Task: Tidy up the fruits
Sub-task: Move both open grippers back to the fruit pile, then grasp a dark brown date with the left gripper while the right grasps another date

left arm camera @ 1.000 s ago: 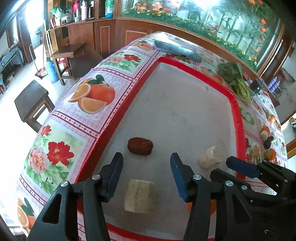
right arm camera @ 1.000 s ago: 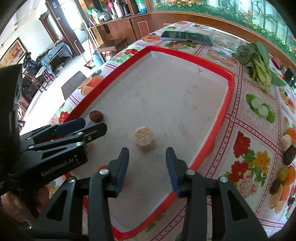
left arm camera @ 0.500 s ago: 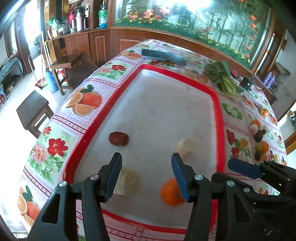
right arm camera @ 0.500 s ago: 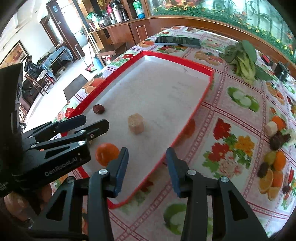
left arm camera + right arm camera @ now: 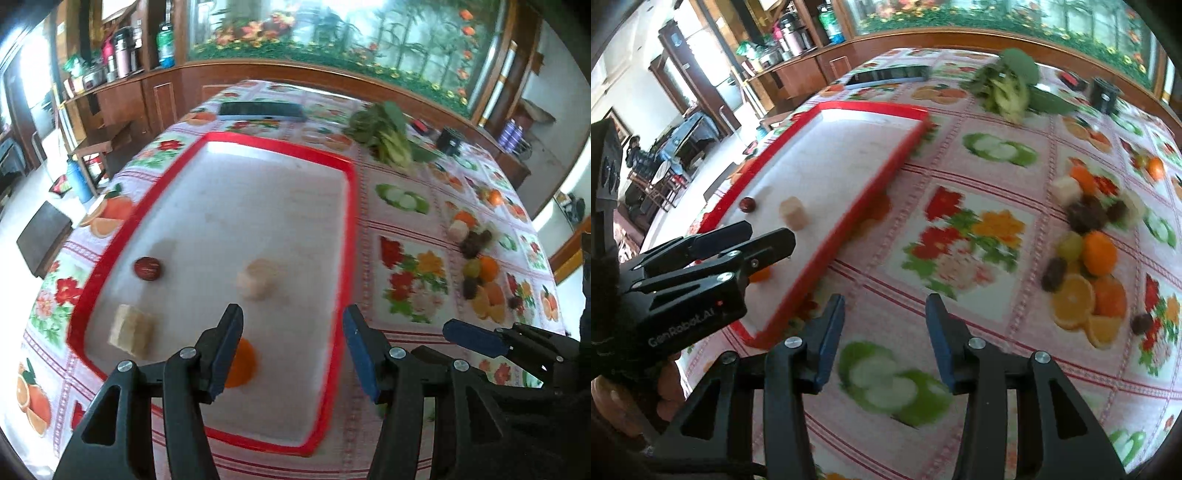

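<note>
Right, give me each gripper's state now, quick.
Left gripper: open, holding nothing, over the near end of the red tray.
Right gripper: open, holding nothing, over the tablecloth.

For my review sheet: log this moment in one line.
left tongs: open, empty | right tongs: open, empty, above tablecloth | red tray: four pieces | fruit pile: on tablecloth

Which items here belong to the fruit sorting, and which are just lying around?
Job: red tray holding the orange, dark red fruit and two pale chunks; loose fruit pile on the tablecloth.

Lying about: leafy greens, phone, small black container.
</note>
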### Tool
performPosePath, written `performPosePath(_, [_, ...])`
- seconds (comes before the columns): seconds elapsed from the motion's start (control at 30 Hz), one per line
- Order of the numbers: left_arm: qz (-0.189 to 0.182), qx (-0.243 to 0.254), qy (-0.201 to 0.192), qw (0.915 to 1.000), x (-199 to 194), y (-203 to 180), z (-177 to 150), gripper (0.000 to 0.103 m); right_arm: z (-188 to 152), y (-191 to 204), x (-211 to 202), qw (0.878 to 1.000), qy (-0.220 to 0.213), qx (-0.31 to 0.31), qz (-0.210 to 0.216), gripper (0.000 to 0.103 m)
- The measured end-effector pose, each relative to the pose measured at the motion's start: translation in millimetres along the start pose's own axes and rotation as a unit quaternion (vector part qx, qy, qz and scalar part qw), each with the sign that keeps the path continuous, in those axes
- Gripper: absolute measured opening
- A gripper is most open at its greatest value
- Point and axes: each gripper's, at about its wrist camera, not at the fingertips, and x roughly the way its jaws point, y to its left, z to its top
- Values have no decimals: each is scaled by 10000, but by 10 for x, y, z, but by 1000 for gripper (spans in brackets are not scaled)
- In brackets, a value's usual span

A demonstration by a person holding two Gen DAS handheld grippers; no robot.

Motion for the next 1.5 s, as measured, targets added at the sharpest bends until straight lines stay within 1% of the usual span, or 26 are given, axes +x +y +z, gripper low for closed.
performPosePath(0.2, [-177,407,156,9989,90,-475,-50,57,-149,-418,-140,9992,-47,377,-106,47])
performPosePath(0.37, [-304,685,291,9968,202,-839,-76,57,-284,-875,-308,9965,-135,774,-270,47])
performPosePath(0.53, [-443,846,437,9945,345,-1187,-57,57,-449,-1337,-503,9913,-257,1203,-476,47])
performPosePath(0.73, [-492,894,517,9934,529,-1497,12,57,-605,-1789,-657,9830,-324,1724,-536,47])
performPosePath(0.93, [-478,869,625,9931,727,-1686,45,57,-695,-1975,-709,9807,-346,1852,-524,47])
performPosePath(1.13, [-388,934,487,9937,810,-1783,95,56,-671,-2069,-710,9806,-384,1851,-527,47])
performPosePath(1.17, [-349,954,453,9938,813,-1793,91,53,-639,-2081,-688,9811,-386,1820,-534,47])
performPosePath(1.2, [-294,978,410,9939,811,-1798,84,45,-611,-2082,-668,9817,-394,1789,-527,47])
performPosePath(1.23, [-240,1023,368,9938,806,-1798,77,41,-580,-2070,-640,9822,-393,1760,-523,47])
performPosePath(1.27, [-232,1071,335,9934,799,-1786,73,36,-549,-2052,-609,9829,-387,1723,-523,47])
performPosePath(1.3, [-243,1076,324,9934,797,-1772,76,27,-530,-2043,-581,9835,-381,1693,-522,47])
performPosePath(1.37, [-299,1020,329,9938,792,-1705,95,18,-453,-2013,-489,9854,-349,1583,-516,47])
performPosePath(1.43, [-480,896,364,9942,793,-1631,119,16,-398,-1969,-443,9869,-403,1440,-599,47])
performPosePath(1.5, [-537,850,374,9942,799,-1616,129,16,-346,-1917,-396,9886,-406,1281,-674,47])
